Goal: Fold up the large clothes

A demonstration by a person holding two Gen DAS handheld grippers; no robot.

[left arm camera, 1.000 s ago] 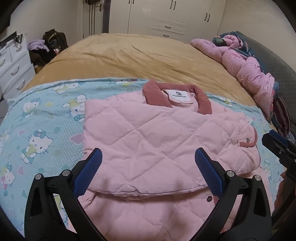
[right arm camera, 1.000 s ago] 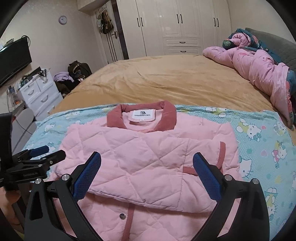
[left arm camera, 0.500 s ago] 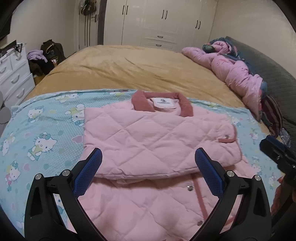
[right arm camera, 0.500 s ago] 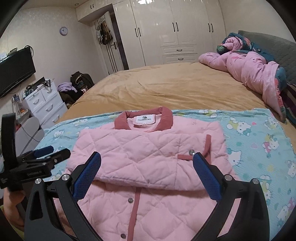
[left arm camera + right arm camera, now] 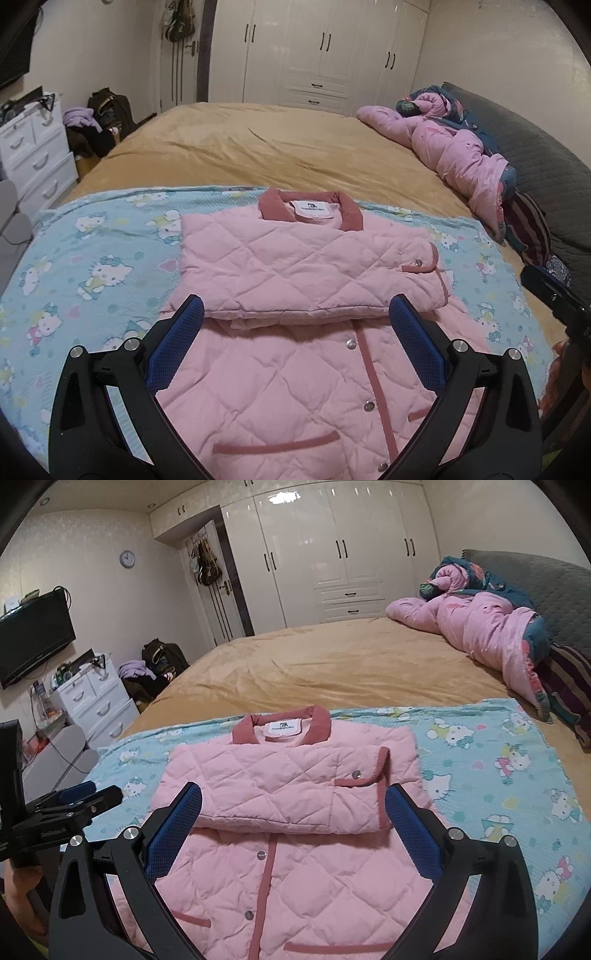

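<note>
A pink quilted jacket (image 5: 306, 266) with a dark pink collar lies front up on a blue cartoon-cat blanket (image 5: 99, 258). Both sleeves are folded across its chest. It also shows in the right wrist view (image 5: 280, 786). My left gripper (image 5: 295, 339) is open and empty, held above the jacket's lower half. My right gripper (image 5: 293, 821) is open and empty, also above the lower half. Each gripper shows at the edge of the other's view: the right one (image 5: 554, 295) and the left one (image 5: 74, 801).
The blanket lies on a tan bedspread (image 5: 277, 147). A crumpled pink duvet (image 5: 454, 147) and a grey headboard (image 5: 535, 147) are at the right. White drawers (image 5: 92, 701), bags and a wall TV (image 5: 33, 635) stand at the left; wardrobes (image 5: 332, 554) at the back.
Both grippers have pulled back and up from the jacket, so more of its lower half shows. The jacket has not moved.
</note>
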